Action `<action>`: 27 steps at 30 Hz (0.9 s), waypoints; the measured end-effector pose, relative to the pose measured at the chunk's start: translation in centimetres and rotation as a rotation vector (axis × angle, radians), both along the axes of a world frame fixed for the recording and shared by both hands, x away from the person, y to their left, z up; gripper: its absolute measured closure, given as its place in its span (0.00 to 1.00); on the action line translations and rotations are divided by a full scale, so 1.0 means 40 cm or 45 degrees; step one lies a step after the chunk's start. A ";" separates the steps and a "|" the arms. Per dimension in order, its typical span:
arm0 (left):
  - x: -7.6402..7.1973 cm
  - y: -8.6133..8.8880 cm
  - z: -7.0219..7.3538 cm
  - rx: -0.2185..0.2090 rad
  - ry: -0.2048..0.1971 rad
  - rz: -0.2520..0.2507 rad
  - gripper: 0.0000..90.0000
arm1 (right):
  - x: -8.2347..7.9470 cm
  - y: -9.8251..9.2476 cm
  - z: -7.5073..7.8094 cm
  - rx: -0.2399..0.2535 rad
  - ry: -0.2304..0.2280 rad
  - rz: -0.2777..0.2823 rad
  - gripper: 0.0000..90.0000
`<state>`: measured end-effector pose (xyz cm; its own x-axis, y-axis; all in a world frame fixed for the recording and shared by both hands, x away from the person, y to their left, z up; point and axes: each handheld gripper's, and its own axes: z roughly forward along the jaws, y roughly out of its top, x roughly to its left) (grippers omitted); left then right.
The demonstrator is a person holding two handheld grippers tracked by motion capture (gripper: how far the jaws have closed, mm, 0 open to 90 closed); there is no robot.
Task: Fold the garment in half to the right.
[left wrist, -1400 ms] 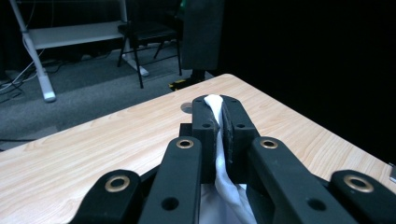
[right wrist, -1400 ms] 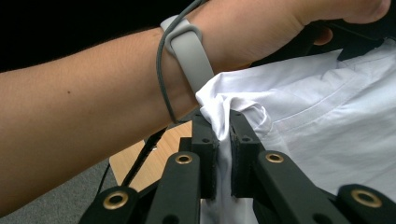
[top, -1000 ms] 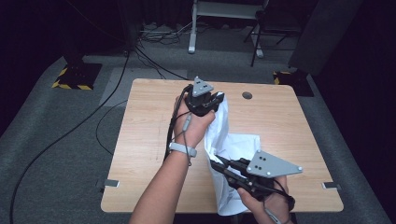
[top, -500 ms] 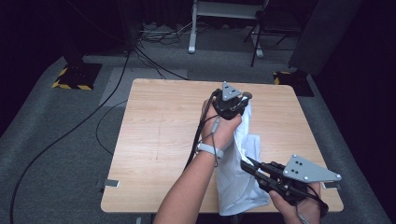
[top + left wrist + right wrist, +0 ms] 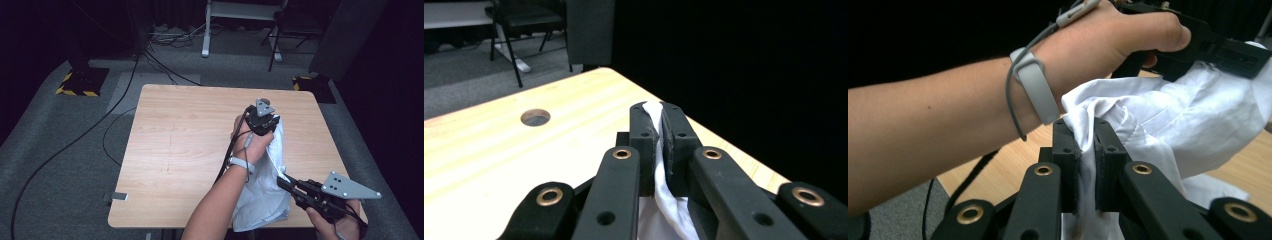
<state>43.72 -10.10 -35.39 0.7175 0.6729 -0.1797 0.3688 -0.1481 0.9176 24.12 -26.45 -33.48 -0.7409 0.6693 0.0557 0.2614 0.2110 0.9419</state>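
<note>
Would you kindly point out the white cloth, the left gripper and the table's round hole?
white cloth (image 5: 267, 192), high view, its lower folds.
left gripper (image 5: 659, 131), left gripper view, between its fingertips.
round hole (image 5: 535, 117), left gripper view, its middle.

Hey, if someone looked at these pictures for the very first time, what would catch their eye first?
Most likely the white cloth, bright against the wooden table and dark room, stretched along the table's right side. The left gripper clamps its far end, the right gripper its near part by the front edge. A round hole in the tabletop also stands out.
</note>
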 end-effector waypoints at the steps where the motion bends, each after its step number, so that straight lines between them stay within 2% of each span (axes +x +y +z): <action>1: 0.002 -0.007 -0.007 0.007 0.005 -0.004 0.95 | 0.001 -0.008 -0.006 -0.005 0.007 -0.006 0.92; 9: 0.016 -0.065 -0.061 0.043 0.049 -0.033 0.95 | 0.004 -0.072 -0.054 -0.004 0.064 -0.056 0.92; 16: 0.020 -0.107 -0.104 0.068 0.083 -0.056 0.95 | 0.001 -0.117 -0.111 0.015 0.128 -0.089 0.92; 20: 0.022 -0.116 -0.115 0.064 0.083 -0.050 0.90 | -0.001 -0.138 -0.125 0.016 0.145 -0.111 0.92; 23: 0.025 -0.117 -0.119 0.078 0.093 -0.066 0.95 | 0.002 -0.151 -0.133 0.017 0.156 -0.128 0.92; 27: 0.026 -0.126 -0.127 0.090 0.092 -0.072 0.96 | 0.002 -0.153 -0.140 0.009 0.161 -0.133 0.92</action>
